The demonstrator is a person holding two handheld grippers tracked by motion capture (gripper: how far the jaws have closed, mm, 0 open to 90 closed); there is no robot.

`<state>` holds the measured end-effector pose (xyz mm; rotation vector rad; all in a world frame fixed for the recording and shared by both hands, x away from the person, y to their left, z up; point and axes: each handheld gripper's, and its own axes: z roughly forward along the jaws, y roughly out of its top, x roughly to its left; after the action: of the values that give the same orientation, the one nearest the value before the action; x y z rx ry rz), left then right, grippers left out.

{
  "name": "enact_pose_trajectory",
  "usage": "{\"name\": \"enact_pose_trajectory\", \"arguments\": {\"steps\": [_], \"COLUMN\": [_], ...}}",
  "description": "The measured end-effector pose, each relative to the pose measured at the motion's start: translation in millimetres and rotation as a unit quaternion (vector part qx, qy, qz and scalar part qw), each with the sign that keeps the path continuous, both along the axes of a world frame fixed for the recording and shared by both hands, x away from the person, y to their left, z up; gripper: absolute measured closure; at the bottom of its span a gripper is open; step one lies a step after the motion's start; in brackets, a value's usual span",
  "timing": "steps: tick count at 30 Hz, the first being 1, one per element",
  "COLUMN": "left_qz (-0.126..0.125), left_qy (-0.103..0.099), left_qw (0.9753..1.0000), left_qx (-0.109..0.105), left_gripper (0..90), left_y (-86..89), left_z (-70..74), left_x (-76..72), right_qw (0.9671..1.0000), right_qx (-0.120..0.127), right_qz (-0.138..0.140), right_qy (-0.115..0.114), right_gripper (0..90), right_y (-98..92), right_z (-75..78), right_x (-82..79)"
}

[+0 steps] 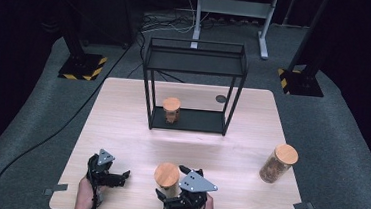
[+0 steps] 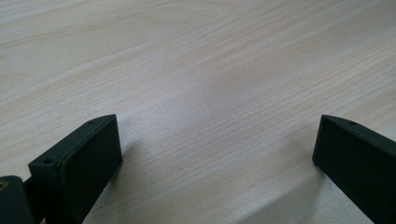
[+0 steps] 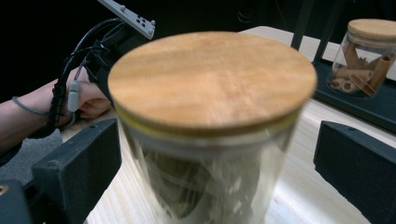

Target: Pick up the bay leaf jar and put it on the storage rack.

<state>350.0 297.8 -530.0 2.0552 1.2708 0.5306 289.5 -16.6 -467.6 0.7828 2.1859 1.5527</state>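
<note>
A glass jar with a wooden lid [image 1: 167,175] [image 3: 212,79] stands near the table's front edge. My right gripper [image 1: 171,182] [image 3: 217,154] is open, one jaw on each side of this jar and both apart from the glass. My left gripper [image 1: 122,177] [image 2: 217,154] is open over bare light wood to the jar's left, with nothing between its jaws. In the right gripper view it sits behind the jar as the left gripper [image 3: 116,28] in a hand [image 3: 84,100].
A black wire rack [image 1: 195,67] stands at the table's middle back, with a second jar [image 1: 171,109] [image 3: 369,56] on its lower shelf. A third jar [image 1: 278,163] stands at the right. A small grey disc [image 1: 221,99] lies beside the rack.
</note>
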Motion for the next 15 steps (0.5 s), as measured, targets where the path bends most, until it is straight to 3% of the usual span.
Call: {"name": "enact_pose_trajectory", "arguments": {"steps": [5, 15], "left_qz": [-0.002, -0.003], "left_qy": [0.001, 0.001], "left_qw": [1.0, 1.0], "left_qx": [0.001, 0.001], "left_gripper": [0.6, 0.6], "left_y": [0.1, 0.0], "left_z": [0.1, 0.1], "left_x": [0.0, 0.0], "right_qw": [1.0, 0.9997], "right_qx": [0.0, 0.016], "right_qz": [0.009, 0.01], "right_qy": [-0.004, -0.016], "right_gripper": [0.6, 13.9], "right_y": [6.5, 8.0], "right_z": [-0.5, -2.0], "right_x": [4.1, 4.4]}}
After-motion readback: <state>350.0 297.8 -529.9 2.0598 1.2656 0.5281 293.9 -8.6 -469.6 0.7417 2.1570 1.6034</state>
